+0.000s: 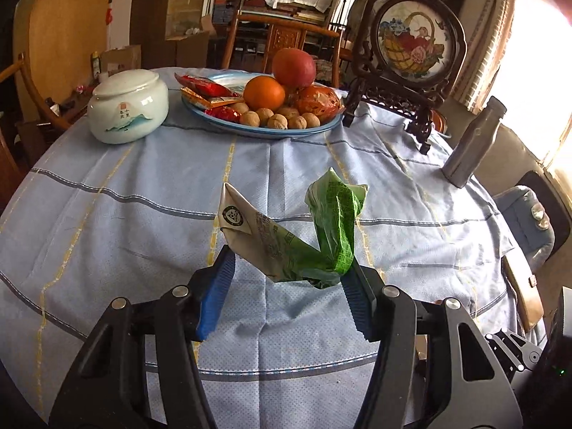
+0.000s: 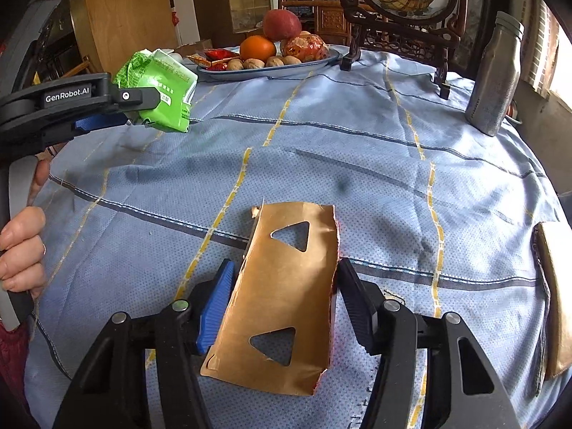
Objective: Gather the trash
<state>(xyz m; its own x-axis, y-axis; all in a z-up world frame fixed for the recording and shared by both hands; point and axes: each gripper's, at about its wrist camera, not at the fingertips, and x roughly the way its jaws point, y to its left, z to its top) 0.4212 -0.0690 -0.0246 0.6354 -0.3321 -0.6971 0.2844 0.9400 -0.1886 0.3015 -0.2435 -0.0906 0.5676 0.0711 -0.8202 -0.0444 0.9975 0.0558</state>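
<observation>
My left gripper [image 1: 286, 268] is shut on a crumpled green and white wrapper [image 1: 304, 228] and holds it above the blue tablecloth [image 1: 143, 214]. The same gripper and the green wrapper [image 2: 161, 85] show at the upper left of the right wrist view, lifted off the table. My right gripper [image 2: 284, 279] is shut on a flattened brown cardboard piece [image 2: 286, 304] with two triangular cut-outs, its fingers pressing both side edges just above the cloth.
A plate of fruit, walnuts and snack packets [image 1: 264, 107] stands at the back, beside a white lidded jar [image 1: 128, 107]. A dark wooden painted screen [image 1: 411, 57] and a grey bottle [image 1: 472, 143] stand at the right. A brown flat item [image 2: 554, 296] lies at the table's right edge.
</observation>
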